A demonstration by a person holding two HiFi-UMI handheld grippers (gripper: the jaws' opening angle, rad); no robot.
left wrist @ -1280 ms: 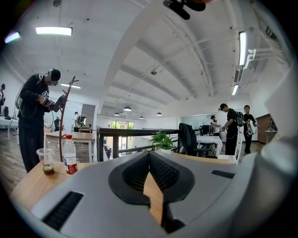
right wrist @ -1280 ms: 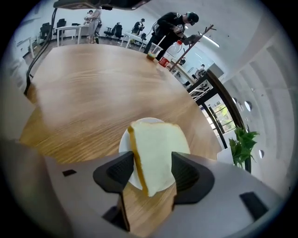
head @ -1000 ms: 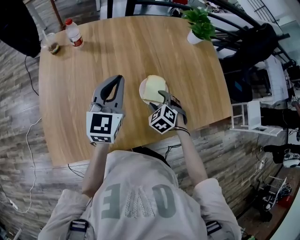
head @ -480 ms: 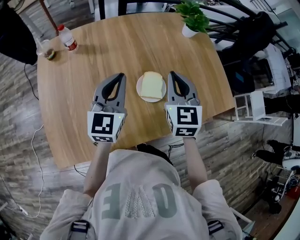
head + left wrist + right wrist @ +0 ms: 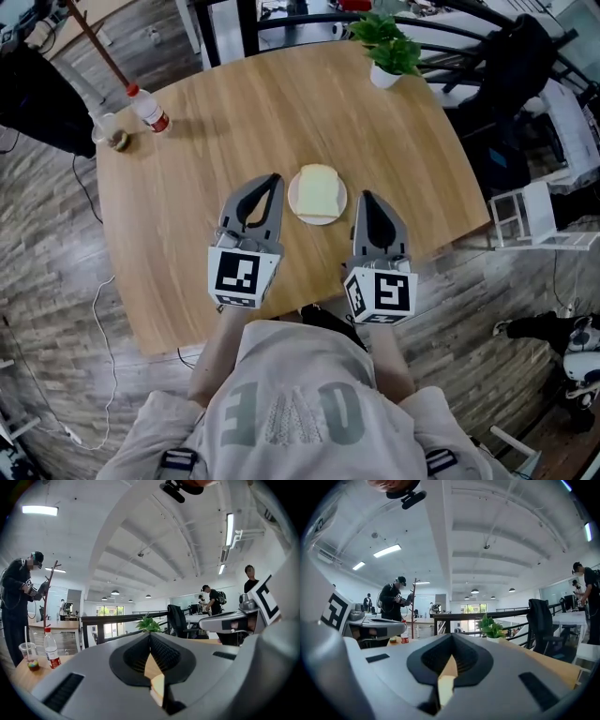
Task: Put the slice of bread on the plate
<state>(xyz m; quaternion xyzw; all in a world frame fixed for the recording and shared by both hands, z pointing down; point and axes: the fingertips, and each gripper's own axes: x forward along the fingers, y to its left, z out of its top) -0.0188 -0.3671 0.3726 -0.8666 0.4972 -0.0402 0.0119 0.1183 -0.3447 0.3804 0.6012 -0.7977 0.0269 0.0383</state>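
At the tips of the right gripper (image 5: 367, 199) the two jaws are pressed together with nothing between them; its own view shows only the wood of the table through the small gap behind the tips. The left gripper (image 5: 272, 180) looks the same: jaws together and empty. Both grippers point level across the table (image 5: 234, 103), near its front edge.

Between the two tips, a little further from the person, sits the plate (image 5: 319, 220). The slice of bread (image 5: 319, 191) lies flat on it, inside the rim as far as I can see. Seen from the plate, the left gripper is at about 8 o'clock and the right gripper at about 4 o'clock. Both are near the plate, but neither touches it or the bread.

Further out, a potted plant (image 5: 386, 52) stands at about 1 o'clock from the plate, by the far edge. A bottle (image 5: 150, 110) and a cup (image 5: 111, 133) stand at about 10 o'clock, well apart from everything else.

In my judgement the placing step is finished, because the bread rests on the plate and no gripper holds it. The next move calls for very little. The grippers should be kept away from the plate, so that the bread is not pushed off.
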